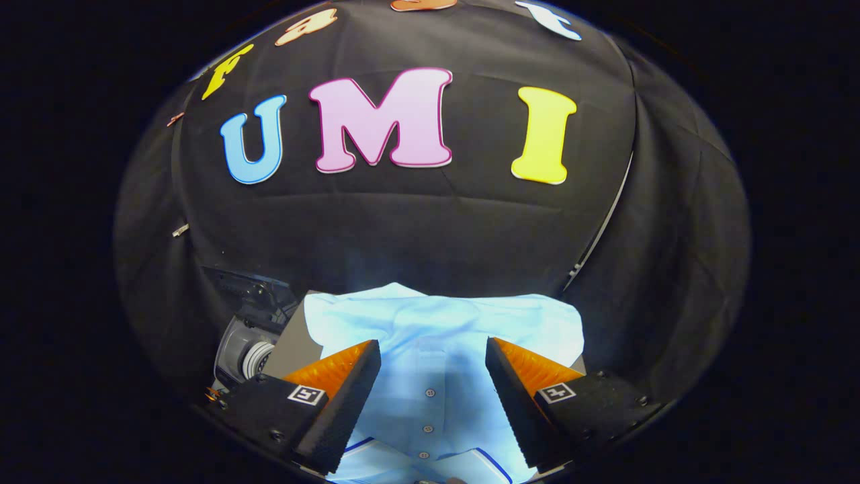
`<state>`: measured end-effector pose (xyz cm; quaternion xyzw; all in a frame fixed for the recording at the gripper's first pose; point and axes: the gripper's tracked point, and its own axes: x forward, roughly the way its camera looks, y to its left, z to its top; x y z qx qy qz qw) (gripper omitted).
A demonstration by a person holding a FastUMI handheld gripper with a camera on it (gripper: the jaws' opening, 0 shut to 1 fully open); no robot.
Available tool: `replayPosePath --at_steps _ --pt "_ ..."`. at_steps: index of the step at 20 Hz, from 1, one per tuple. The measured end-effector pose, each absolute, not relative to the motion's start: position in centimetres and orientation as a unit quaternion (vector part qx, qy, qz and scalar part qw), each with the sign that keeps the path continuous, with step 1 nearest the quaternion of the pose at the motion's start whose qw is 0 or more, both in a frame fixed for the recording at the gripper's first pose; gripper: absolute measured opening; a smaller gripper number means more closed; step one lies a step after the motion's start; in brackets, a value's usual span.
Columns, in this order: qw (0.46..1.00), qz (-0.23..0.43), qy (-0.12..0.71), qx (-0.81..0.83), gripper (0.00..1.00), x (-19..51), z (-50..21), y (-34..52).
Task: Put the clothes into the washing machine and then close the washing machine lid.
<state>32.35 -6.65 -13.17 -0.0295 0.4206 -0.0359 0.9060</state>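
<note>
The gripper was observed with its fingers set well apart, holding nothing and pressing on nothing. A pale blue shirt lay spread beneath and ahead of them, its button placket running down the gap between the two fingers; three small buttons were visible in a line along that placket. Dark blue piping marked the fabric edge nearest the camera, close to the base of the right finger. The shirt extended beyond both fingertips and was strongly lit, so that folds in the cloth were faint. Whether the fingers touched the fabric could not be determined. Each finger body carried a small square black-and-white marker; no legible wording appeared on either marker, and no brand name or label could be read on the garment. To the left of the shirt, just past the left finger, stood a grey machine part with a round ribbed fitting, partly hidden by a flat grey panel. Behind all of this hung the black cloth wall of the booth.
</note>
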Motion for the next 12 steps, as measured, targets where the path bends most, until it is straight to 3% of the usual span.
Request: replayPosePath --at_steps 9,12 --pt "0.863 -0.06 0.5 -0.03 0.99 31.6 -18.6 -8.8" --pt "0.859 -0.056 0.507 -0.04 0.91 31.7 -18.8 -8.6"
